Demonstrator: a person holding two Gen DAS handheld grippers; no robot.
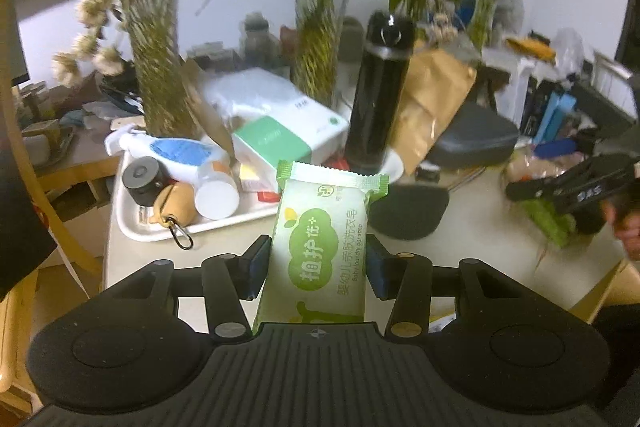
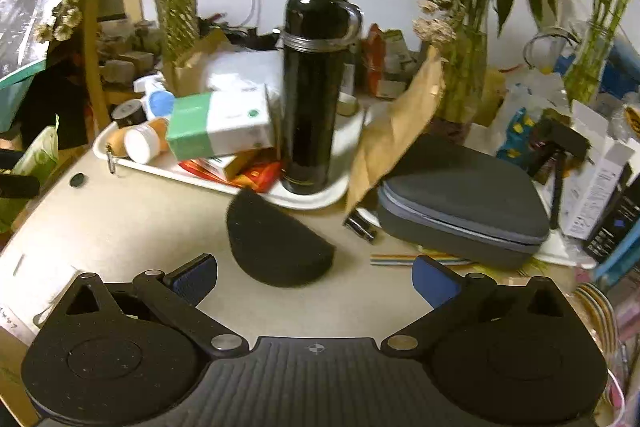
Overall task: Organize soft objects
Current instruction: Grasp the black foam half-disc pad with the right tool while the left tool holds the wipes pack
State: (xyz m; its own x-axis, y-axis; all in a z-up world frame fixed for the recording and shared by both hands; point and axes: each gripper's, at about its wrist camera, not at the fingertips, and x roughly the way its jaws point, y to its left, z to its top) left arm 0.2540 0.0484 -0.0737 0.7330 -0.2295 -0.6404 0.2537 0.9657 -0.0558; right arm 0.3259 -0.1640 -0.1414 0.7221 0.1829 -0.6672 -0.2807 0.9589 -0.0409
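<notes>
Your left gripper clamps a green-and-white plastic-wrapped soap bar reading "Baby laundry bar soap". Your right gripper stands wide, empty, near a black half-round foam pad.

table: beige | on it: white tray, black pouch, grey case

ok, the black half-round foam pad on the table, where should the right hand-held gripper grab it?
Likely across the thickness of the black half-round pad. It lies flat just ahead of the open right hand-held gripper, clear of the white tray. Come from the near, curved side, tilted down, one finger over the top and one under the rim.
</notes>
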